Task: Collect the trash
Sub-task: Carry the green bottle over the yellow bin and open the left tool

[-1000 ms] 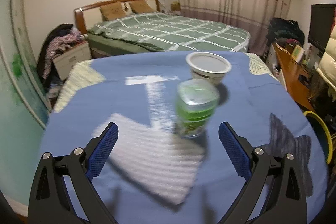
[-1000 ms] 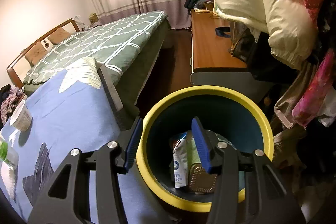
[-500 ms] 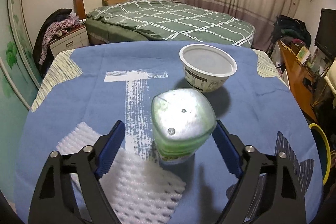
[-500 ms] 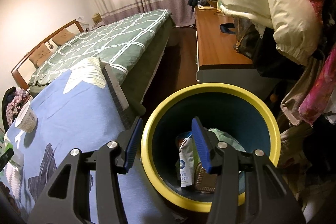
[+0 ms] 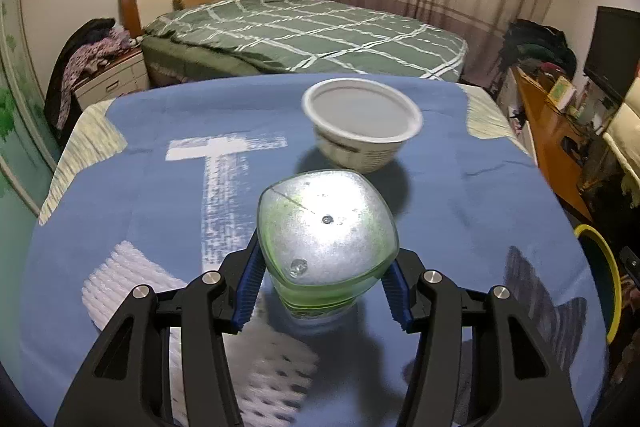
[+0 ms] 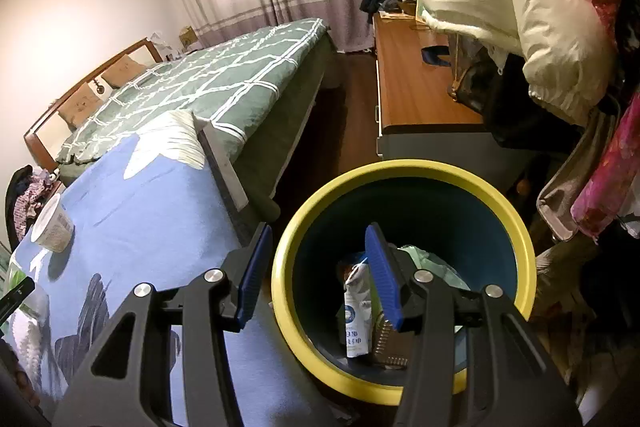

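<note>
The left gripper [image 5: 324, 291] has gone from wide open to clamped: a second ago the green cup [image 5: 326, 239] stood loose between spread blue pads, and now those jaws have just been closing and press on both sides of it. The cup fills more of the left wrist view than before, foil lid up, standing on the blue cloth [image 5: 460, 195] beside the white foam sheet [image 5: 120, 283]. Behind it the white bowl [image 5: 362, 123] sits where it was, apart from the cup, and looks nearer as well.

Over on the other side, nothing has changed. The right gripper [image 6: 316, 271] hangs over the near rim of the yellow bin [image 6: 516, 227], jaws at the same middling gap, nothing between the pads (the rim only shows behind them). Down in the bin lie a small white carton [image 6: 356, 315] with blue print and a foil tray [image 6: 390, 347], as before.

Writing? The bowl has dark print along its side, the cup a label low on its wall and the carton has characters near its foot, all too small or blurred to read.
</note>
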Motion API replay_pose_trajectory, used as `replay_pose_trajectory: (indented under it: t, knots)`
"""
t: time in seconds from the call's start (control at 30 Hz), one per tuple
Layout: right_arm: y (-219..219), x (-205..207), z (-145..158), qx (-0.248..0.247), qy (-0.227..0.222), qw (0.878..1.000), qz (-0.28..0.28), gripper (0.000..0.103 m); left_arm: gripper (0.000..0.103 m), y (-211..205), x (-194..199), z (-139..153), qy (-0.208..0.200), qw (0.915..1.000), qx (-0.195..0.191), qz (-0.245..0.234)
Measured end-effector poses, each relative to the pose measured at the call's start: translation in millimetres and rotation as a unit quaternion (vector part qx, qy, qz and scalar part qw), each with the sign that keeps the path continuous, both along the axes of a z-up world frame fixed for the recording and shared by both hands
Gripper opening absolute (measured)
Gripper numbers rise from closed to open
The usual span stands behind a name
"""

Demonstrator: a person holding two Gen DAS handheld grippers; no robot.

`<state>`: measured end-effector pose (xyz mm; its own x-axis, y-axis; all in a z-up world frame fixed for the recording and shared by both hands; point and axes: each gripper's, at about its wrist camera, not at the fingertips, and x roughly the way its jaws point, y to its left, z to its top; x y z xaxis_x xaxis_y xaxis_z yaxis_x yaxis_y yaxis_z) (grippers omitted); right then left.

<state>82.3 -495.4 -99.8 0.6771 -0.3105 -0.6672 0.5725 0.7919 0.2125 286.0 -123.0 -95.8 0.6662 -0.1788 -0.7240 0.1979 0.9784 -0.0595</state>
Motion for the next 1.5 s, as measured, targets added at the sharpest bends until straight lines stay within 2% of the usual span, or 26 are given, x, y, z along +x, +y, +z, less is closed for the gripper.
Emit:
replay_pose_trajectory:
  t: [0.2,0.4,0.53,0.73,0.87,1.0,1.17,1.2,1.23,1.27,1.37,1.5]
  knots:
    - [0.5,-10.0,5.3,-0.015,0.001,1.000,0.025,0.047,0.053,-33.9,-20.2,21.5,-0.010,0.9987,-0.011,-0.049]
    - [-15.5,-47.4,17.2,-0.030,-0.005,0.999,0.023,0.048,0.053,-106.2,-44.9,38.3,-0.014,0.9911,-0.020,-0.131]
    - [-30.1,-72.9,21.7,-0.037,-0.004,0.999,0.014,0.051,0.053,-169.5,-64.5,41.9,-0.009,0.9818,-0.025,-0.188]
    - [-44.7,-107.2,22.2,-0.040,0.001,0.999,0.006,0.055,0.053,-275.4,-101.1,32.6,0.008,0.9625,-0.017,-0.271]
    - [-54.6,-123.4,16.6,-0.032,0.000,0.999,-0.001,0.056,0.053,-326.8,-118.0,19.6,0.026,0.9524,-0.007,-0.304]
    - [-64.1,-132.9,12.5,-0.019,-0.007,1.000,-0.009,0.056,0.053,-357.9,-124.0,5.8,0.037,0.9475,0.002,-0.317]
    - [-74.4,-136.7,13.6,-0.015,-0.014,1.000,-0.020,0.056,0.055,-378.0,-125.8,-6.6,0.042,0.9460,0.011,-0.321]
    - [-75.2,-137.2,13.2,-0.015,-0.015,1.000,-0.021,0.056,0.062,-377.7,-125.0,-8.1,0.039,0.9464,0.015,-0.320]
    - [-75.4,-136.8,12.9,-0.014,-0.015,1.000,-0.021,0.056,0.078,-377.1,-126.4,-7.0,0.028,0.9483,0.020,-0.316]
    - [-74.8,-136.5,12.5,-0.013,-0.015,1.000,-0.021,0.057,0.082,-375.9,-127.7,-5.1,0.018,0.9498,0.019,-0.312]
    - [-70.6,-135.8,11.5,-0.014,-0.012,1.000,-0.018,0.057,0.083,-361.3,-128.0,6.3,0.003,0.9511,0.012,-0.309]
    - [-62.3,-127.2,11.9,-0.016,-0.008,1.000,-0.004,0.057,0.086,-318.3,-124.6,32.4,-0.015,0.9583,-0.018,-0.285]
